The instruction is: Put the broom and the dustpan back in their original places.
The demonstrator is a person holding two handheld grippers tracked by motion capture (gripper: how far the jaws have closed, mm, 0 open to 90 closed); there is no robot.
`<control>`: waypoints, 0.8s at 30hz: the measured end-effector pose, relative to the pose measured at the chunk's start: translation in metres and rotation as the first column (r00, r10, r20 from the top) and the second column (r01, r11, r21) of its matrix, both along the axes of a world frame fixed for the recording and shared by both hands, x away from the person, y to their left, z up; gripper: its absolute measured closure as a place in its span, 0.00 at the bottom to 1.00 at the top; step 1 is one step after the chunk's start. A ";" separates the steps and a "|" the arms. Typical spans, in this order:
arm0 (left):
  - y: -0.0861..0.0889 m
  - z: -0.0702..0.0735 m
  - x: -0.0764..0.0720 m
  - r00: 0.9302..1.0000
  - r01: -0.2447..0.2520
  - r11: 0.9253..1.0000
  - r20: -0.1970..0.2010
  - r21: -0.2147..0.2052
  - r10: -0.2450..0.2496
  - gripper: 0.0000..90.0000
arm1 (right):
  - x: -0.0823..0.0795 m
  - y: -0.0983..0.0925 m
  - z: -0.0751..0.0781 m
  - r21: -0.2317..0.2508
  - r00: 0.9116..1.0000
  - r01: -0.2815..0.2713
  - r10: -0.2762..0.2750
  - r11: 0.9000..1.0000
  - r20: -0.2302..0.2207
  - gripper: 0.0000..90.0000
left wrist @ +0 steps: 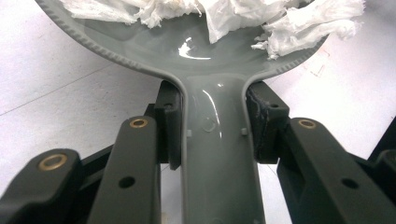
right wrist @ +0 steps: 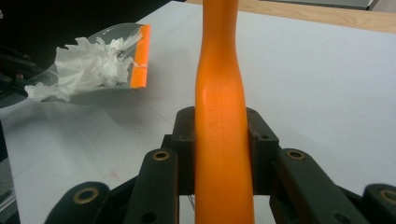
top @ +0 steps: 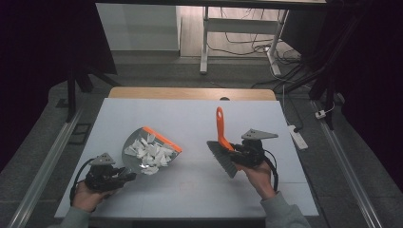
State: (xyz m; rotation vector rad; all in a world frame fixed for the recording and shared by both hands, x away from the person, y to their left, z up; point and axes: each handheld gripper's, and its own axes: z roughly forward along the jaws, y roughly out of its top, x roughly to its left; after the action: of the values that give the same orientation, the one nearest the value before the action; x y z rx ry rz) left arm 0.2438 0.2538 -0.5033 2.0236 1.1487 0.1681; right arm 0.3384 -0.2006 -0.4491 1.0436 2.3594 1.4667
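A grey dustpan [top: 151, 148] with an orange lip holds a heap of torn white paper [top: 149, 153] at the left middle of the white table [top: 190, 118]. My left gripper [top: 124, 176] is shut on the dustpan's grey handle [left wrist: 215, 154], both pads pressing its sides, with the paper [left wrist: 243, 16] just ahead. My right gripper [top: 235, 151] is shut on the brush's orange handle [right wrist: 221, 130]. The brush [top: 221, 151] is held above the table, grey bristles toward the person and orange handle tip pointing away. From the right gripper view the dustpan [right wrist: 93, 65] lies off to the left.
The white board covers a wooden table whose far edge [top: 190, 92] shows behind it. A white power strip [top: 298, 137] lies on the floor to the right. Desk legs and cables stand beyond the table. Bare table surface lies between dustpan and brush.
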 end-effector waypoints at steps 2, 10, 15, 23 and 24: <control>0.000 0.000 0.000 1.000 -0.015 1.000 0.000 -0.001 0.015 0.69 | -0.002 -0.006 0.000 0.000 1.000 0.007 -0.007 1.000 -0.001 0.78; 0.000 0.000 0.001 0.998 -0.070 0.998 0.000 0.001 0.070 0.69 | -0.007 -0.026 -0.003 -0.007 1.000 0.017 -0.017 1.000 -0.021 0.78; 0.000 0.000 0.001 0.995 -0.104 0.995 0.001 -0.004 0.104 0.69 | -0.009 -0.035 -0.004 -0.007 0.999 0.018 -0.018 1.000 -0.035 0.78; -0.003 -0.003 0.004 0.984 -0.175 0.984 -0.014 0.015 0.175 0.69 | -0.011 -0.043 -0.008 -0.024 0.998 0.018 -0.020 1.000 -0.055 0.78; -0.003 -0.003 0.005 0.983 -0.185 0.983 -0.014 0.017 0.185 0.69 | -0.011 -0.043 -0.008 -0.026 0.998 0.017 -0.018 1.000 -0.057 0.78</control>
State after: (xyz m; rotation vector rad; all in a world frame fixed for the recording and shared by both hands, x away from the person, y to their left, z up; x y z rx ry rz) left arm 0.2486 0.2510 -0.5068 1.9331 1.3495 0.2551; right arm 0.3275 -0.2441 -0.4574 1.1119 2.3947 1.4154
